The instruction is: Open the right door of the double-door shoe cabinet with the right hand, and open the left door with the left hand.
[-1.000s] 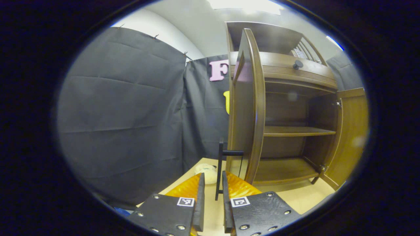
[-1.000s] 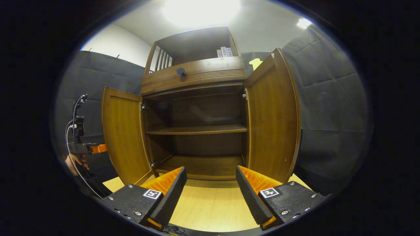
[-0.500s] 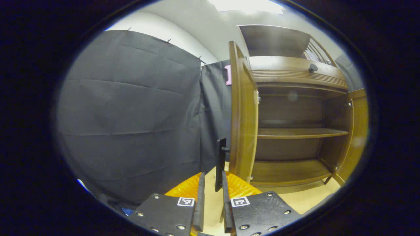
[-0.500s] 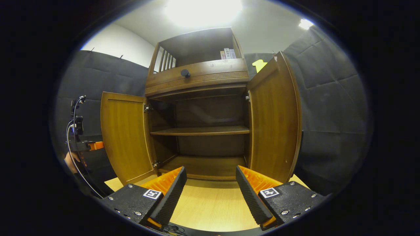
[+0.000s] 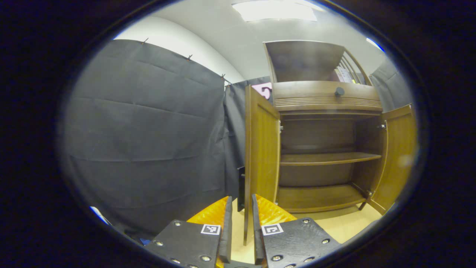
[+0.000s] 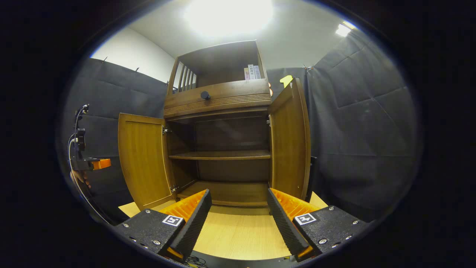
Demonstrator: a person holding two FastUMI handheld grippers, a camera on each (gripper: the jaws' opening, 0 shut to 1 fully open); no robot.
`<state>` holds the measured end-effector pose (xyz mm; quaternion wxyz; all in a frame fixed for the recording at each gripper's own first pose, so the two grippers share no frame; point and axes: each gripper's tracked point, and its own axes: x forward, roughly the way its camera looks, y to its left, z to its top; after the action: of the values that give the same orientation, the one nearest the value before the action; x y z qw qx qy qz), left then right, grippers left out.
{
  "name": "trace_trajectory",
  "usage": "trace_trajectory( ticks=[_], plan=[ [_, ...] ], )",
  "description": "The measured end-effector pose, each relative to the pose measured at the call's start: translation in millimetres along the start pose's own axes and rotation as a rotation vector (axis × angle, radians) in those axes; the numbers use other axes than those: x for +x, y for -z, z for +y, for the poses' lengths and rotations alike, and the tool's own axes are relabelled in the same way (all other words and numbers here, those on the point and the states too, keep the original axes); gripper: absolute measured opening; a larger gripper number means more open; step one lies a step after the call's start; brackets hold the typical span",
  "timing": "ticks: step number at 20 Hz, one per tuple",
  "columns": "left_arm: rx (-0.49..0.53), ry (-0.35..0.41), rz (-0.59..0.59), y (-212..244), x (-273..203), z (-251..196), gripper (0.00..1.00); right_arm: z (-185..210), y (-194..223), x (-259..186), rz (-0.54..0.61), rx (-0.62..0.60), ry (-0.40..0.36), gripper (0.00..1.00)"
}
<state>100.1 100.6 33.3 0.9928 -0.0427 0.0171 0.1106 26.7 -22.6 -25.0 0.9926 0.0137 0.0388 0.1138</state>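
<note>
The shoe cabinet [image 6: 219, 149] is seen standing at the far edge of the counter [image 6: 234, 234], with both lower doors swung outward and two bare shelves exposed. The left door [image 6: 143, 162] is shown opened well out to the left; the right door [image 6: 290, 141] is shown opened to the right, its dark handle [image 5: 241, 190] seen on the outer face of the left door in the left gripper view. The left tongs [image 5: 241, 227] are held narrow, their fingers nearly closed, with the lower edge of the left door seen between them; whether the fingers press on it cannot be told. The right tongs [image 6: 240, 219] are held wide and empty, in front of the cabinet. The task is judged essentially complete. A risk is judged to remain: if the left tongs are drawn sideways, the door edge could be dragged, so that the door is swung back or its hinge strained. A drawer with a round knob [image 6: 205, 95] is seen above the doors. The counter is pale wood, and the booth is enclosed by black cloth walls [image 5: 148, 141] under a bright ceiling light [image 6: 227, 13].
</note>
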Motion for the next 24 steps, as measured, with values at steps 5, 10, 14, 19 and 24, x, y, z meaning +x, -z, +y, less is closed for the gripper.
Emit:
trace_trajectory(
  ticks=[5,10,14,19,24],
  plan=[
    [0.001,0.086,-0.019,-15,-36,-32,0.31,-6,-6,-14,-0.016,0.022,0.045,0.93],
    [-0.001,0.143,-0.025,-22,-52,-47,0.31,-5,-16,-32,-0.032,0.019,0.093,0.93],
    [-0.005,0.146,-0.03,-15,-63,-45,0.31,-3,-22,-43,-0.052,0.004,0.127,0.93],
    [-0.017,0.151,0.013,10,-82,-32,0.36,4,-19,-50,-0.042,-0.004,0.143,0.93],
    [-0.003,0.137,0.001,10,-84,-22,0.66,11,-22,-50,-0.048,0.016,0.148,0.93]
  ],
)
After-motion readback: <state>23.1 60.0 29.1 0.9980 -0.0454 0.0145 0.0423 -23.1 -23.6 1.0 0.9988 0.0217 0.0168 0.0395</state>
